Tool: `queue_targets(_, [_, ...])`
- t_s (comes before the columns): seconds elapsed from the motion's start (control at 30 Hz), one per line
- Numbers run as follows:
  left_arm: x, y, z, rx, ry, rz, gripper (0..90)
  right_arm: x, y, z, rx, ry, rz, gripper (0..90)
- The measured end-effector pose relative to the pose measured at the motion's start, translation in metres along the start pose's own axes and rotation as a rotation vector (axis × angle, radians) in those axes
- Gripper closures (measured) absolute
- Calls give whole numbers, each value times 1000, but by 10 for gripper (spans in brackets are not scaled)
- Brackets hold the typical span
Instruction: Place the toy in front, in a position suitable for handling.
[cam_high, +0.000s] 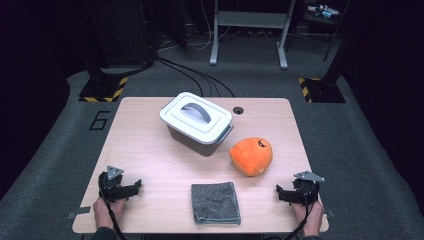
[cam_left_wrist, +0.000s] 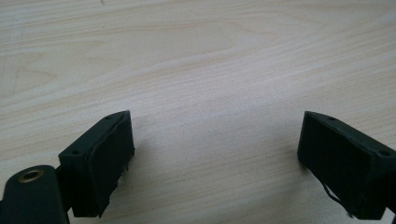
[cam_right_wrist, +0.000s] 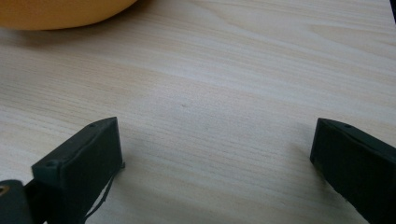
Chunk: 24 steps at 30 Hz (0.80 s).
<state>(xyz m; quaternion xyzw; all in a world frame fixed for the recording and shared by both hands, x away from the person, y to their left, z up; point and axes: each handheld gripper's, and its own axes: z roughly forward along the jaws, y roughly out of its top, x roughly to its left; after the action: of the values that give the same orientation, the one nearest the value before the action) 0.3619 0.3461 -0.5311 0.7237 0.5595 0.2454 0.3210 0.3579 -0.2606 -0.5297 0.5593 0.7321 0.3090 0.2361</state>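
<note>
Both the left tool (cam_high: 134, 187) and the right tool (cam_high: 280, 192) rested open, empty. The orange plush (cam_right_wrist: 60, 11) was cut off in the right gripper view. A "6" (cam_high: 99, 120) marked the floor.

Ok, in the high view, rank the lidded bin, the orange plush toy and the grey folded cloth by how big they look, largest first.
1. Lidded bin, clearly largest.
2. and 3. Grey folded cloth and orange plush toy look about alike; the cloth lies nearer the camera, so I won't rank them.

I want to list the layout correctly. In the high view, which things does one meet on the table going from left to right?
left gripper → lidded grey box → grey cloth → orange plush toy → right gripper
</note>
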Motion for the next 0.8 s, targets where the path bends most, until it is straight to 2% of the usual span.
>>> queue_targets(0.2, [-1, 0, 1, -16, 10, 1, 107, 1, 2, 0, 12, 6, -8, 0])
queue_targets(0.4, [-1, 0, 1, -14, 11, 2, 107, 8, 4, -4, 7, 48, 10, 0])
queue_targets(0.43, [-1, 0, 1, -14, 11, 1, 107, 15, 5, -7, 3, 63, -3, 1])
queue_targets(0.6, [-1, 0, 1, -14, 11, 2, 107, 27, 6, -13, -12, 102, -7, 3])
queue_targets(0.63, [-1, 0, 1, -14, 11, 2, 107, 35, 8, -17, -10, 116, -5, 4])
queue_targets(0.67, [-1, 0, 1, -14, 11, 2, 107, 35, 8, -17, -10, 116, -5, 4])
queue_targets(0.8, [-1, 0, 1, -17, 11, 2, 107, 49, 9, -22, -12, 158, -36, 5])
